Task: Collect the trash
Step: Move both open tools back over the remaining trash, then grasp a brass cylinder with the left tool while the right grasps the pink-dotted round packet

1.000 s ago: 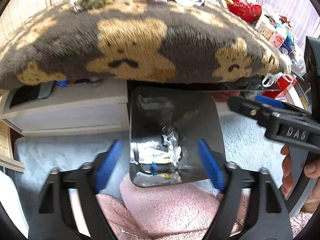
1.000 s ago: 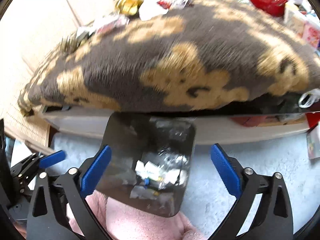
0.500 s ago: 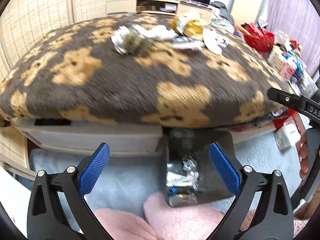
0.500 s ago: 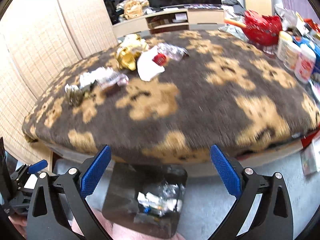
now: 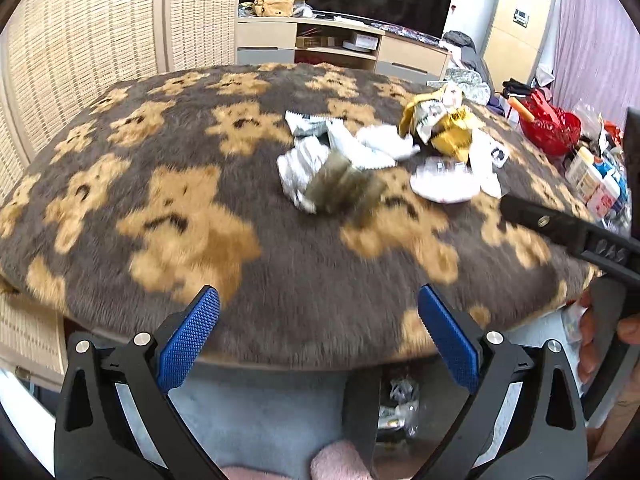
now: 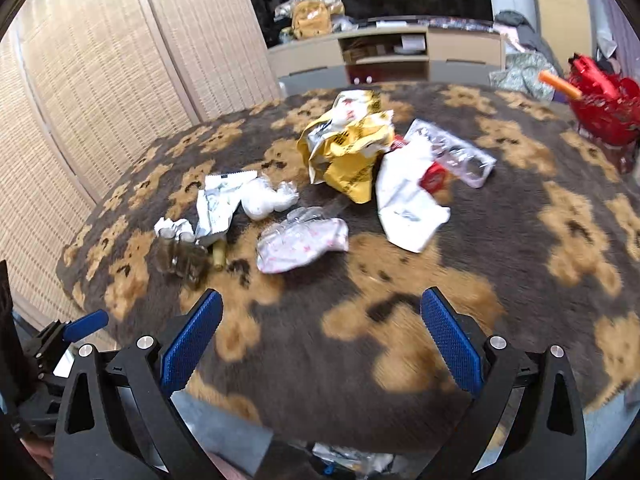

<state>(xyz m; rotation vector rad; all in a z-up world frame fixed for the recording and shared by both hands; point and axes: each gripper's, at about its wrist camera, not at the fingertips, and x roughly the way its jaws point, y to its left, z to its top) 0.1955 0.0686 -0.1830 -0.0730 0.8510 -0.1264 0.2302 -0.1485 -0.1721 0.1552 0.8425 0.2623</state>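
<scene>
My left gripper (image 5: 318, 340) and right gripper (image 6: 320, 340) both wide, empty. Some trash already in bin (image 5: 396, 404) below table's near edge. Wrappers (image 6: 348, 152) left mid-table (image 6: 400, 360); most work remains.

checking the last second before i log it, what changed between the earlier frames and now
Both grippers lifted from the trash bin below the table edge up to face the blanket top. The left gripper and right gripper stayed open and empty; nothing was grasped or released. The bin now sits at the bottom of both views. The yellow wrapper, white wrapper and other litter lie where they were.
</scene>
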